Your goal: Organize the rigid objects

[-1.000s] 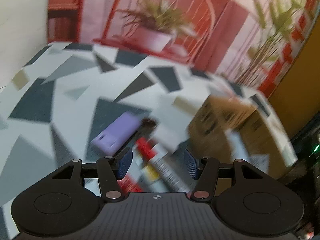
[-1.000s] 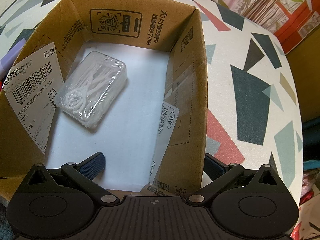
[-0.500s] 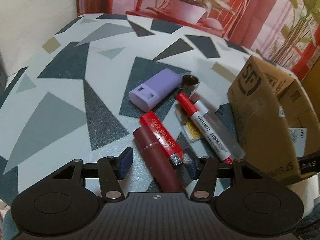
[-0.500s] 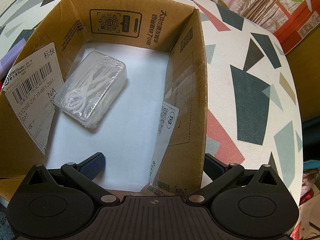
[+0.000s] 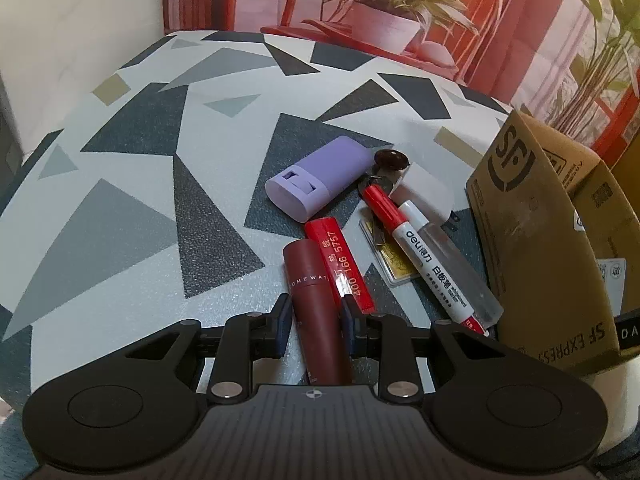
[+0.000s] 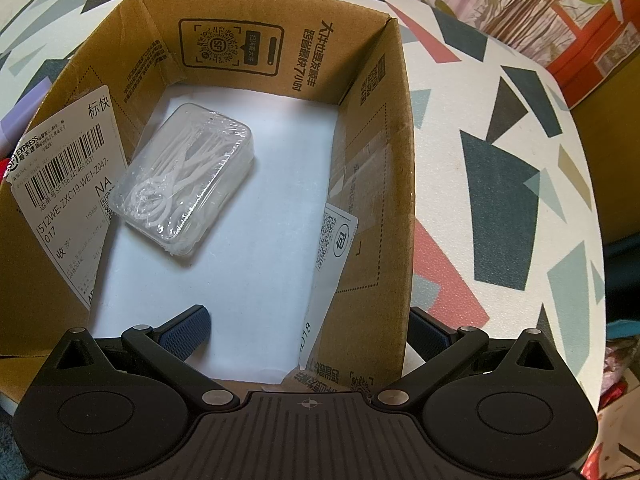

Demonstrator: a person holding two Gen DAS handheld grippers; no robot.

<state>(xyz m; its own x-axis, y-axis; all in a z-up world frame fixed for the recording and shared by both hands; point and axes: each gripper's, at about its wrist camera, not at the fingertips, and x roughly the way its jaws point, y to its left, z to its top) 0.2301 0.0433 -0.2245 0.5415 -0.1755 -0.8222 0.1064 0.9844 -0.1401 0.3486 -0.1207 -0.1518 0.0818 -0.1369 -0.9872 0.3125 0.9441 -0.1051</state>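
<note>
In the left wrist view my left gripper (image 5: pixel 314 320) is shut on a dark red tube (image 5: pixel 314 288) lying on the table. Beside it lie a red stick (image 5: pixel 340 264), a red-and-white marker (image 5: pixel 424 256), a yellow card (image 5: pixel 394 262), a purple case (image 5: pixel 318 178) and a small dark round object (image 5: pixel 391 160). The cardboard box (image 5: pixel 532 216) stands to the right. In the right wrist view my right gripper (image 6: pixel 308 328) is open, straddling the box's right wall (image 6: pixel 376 184). A clear case of white floss picks (image 6: pixel 184 178) lies inside the box.
The table has a patterned cloth (image 5: pixel 132 184) with grey and dark triangles. A potted plant (image 5: pixel 380 20) on a red chair stands beyond the far edge. A white wall (image 5: pixel 72 40) is at the left.
My left gripper moved forward over the items and closed on the dark red tube. My right gripper and the box have not moved.
</note>
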